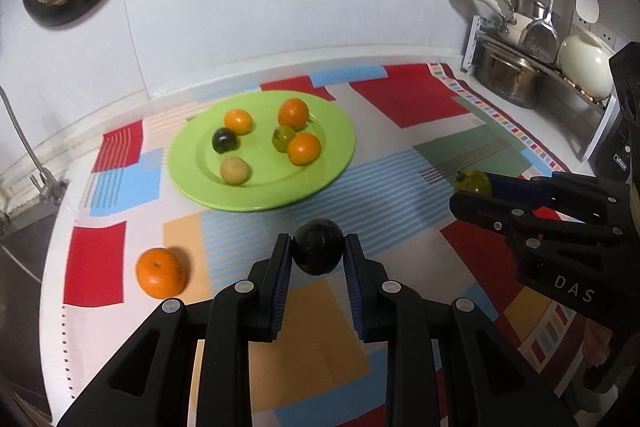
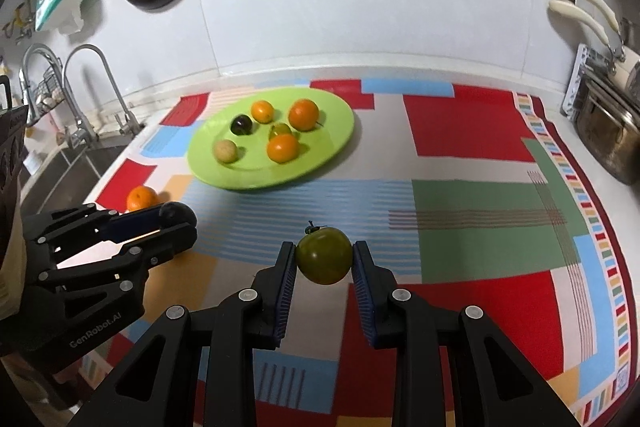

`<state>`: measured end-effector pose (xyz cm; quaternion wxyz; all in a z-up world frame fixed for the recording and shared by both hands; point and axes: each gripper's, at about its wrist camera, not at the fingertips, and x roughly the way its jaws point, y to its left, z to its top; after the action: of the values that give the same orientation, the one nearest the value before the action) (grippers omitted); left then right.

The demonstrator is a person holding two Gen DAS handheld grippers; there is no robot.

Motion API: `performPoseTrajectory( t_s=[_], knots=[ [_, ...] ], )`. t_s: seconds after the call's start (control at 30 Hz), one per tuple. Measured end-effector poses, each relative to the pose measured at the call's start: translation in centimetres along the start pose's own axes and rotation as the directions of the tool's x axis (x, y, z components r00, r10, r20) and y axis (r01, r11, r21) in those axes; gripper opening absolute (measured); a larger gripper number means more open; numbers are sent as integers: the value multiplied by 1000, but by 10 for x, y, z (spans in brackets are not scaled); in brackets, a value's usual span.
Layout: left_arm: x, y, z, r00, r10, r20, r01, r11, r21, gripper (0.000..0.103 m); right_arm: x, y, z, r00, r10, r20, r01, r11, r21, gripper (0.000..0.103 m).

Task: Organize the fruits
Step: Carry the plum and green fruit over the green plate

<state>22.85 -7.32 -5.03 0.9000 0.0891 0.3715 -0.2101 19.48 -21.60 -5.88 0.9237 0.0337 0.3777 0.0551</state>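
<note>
Green plate (image 1: 340, 155) near the back of the patterned cloth (image 1: 400, 95) on the tabletop already carries six fruits — three oranges, a dark plum, a green tomato and a pale round fruit — so the sorting looks well over halfway. Left to place: the dark plum (image 1: 319, 247) in the left gripper (image 1: 318, 253), the green tomato (image 2: 324, 255) in the right gripper (image 2: 324, 259), and a lone orange (image 1: 161, 271) lying on the cloth off to the left, well apart from the plate. Both sets of jaws are closed tight on their fruit, pads pressing each side, the fruit sitting right at the fingertips and clear of the cloth. Each fruit hangs short of the plate's near rim — the plum nearer it, the tomato further right.
</note>
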Motion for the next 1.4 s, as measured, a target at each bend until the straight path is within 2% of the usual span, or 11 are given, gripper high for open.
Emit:
performPoseTrajectory(
  t_s=[0.4, 0.73, 0.93, 1.27, 1.4],
  knots=[
    [-23, 27, 11, 997, 24, 69, -26, 999, 31, 27, -9, 31, 19, 998, 26, 56, -24, 1000, -20, 30],
    [-20, 59, 32, 994, 20, 108, -28, 997, 69, 27, 0, 53, 49, 994, 17, 110, -15, 1000, -22, 30],
    [-10, 82, 54, 993, -11, 115, 1, 996, 93, 27, 14, 66, 70, 992, 24, 120, -22, 1000, -12, 30],
    [16, 108, 90, 993, -23, 116, 11, 995, 104, 27, 44, 75, 111, 991, 23, 130, -19, 999, -34, 30],
    [34, 118, 101, 995, -28, 92, 20, 996, 91, 27, 61, 73, 126, 992, 24, 125, -19, 999, -42, 30]
  ],
)
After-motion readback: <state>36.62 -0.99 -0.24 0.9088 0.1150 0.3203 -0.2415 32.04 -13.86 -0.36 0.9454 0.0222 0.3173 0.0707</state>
